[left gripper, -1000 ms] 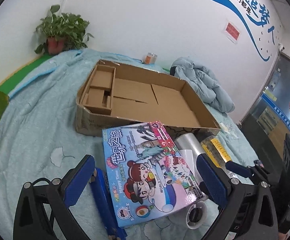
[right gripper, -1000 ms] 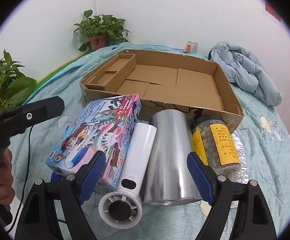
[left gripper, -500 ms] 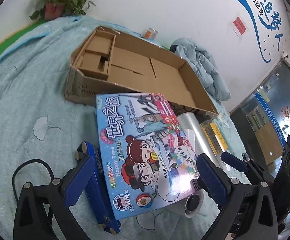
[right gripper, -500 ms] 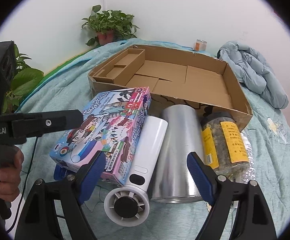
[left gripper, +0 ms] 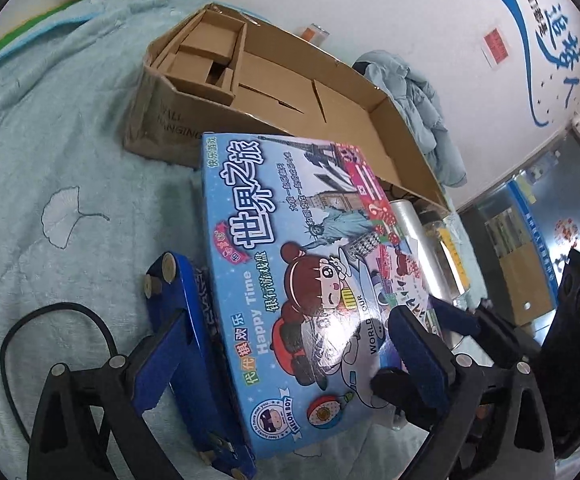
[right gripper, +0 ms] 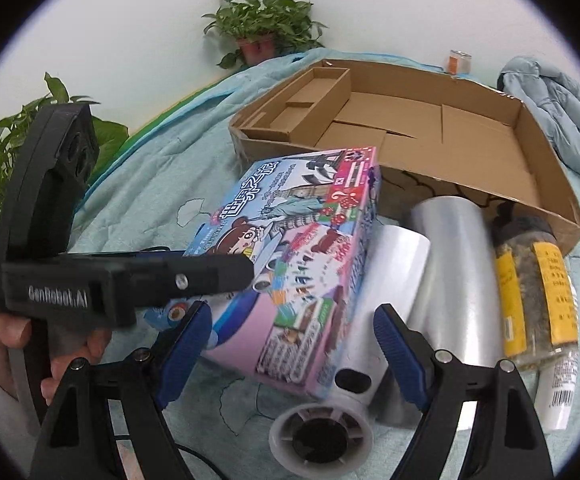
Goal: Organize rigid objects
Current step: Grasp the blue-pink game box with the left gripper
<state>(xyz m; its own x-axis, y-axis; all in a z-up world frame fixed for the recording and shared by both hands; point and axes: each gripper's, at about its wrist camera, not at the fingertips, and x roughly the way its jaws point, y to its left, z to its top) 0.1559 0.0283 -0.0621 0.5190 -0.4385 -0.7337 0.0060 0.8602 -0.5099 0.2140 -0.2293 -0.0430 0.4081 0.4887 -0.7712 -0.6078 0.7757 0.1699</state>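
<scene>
A colourful board game box point(left gripper: 301, 264) lies on the teal blanket in front of an open cardboard box point(left gripper: 373, 120), resting partly on a blue tool point(left gripper: 194, 340). My left gripper point(left gripper: 290, 356) straddles the game box's near end. Its jaws are closing and its pads are not seen pressing on it. In the right wrist view, my right gripper point(right gripper: 291, 346) stands open over the near corner of the game box point(right gripper: 301, 248) and a white handheld fan point(right gripper: 369, 320). A clear film roll point(right gripper: 445, 264), a yellow-labelled jar point(right gripper: 537, 280) and a white tube point(right gripper: 557, 392) lie to the right.
The cardboard box point(right gripper: 529, 152) has small compartments at its left end. A blue jacket point(right gripper: 561, 112) lies at the back right, potted plants point(right gripper: 266, 28) at the back and left. A black cable point(left gripper: 50, 320) loops on the blanket. A hand point(right gripper: 6, 340) holds the left tool.
My left gripper has sunk and tipped down onto the game box, which now fills its view. My right gripper has swung left, from the fan and roll to the game box.
</scene>
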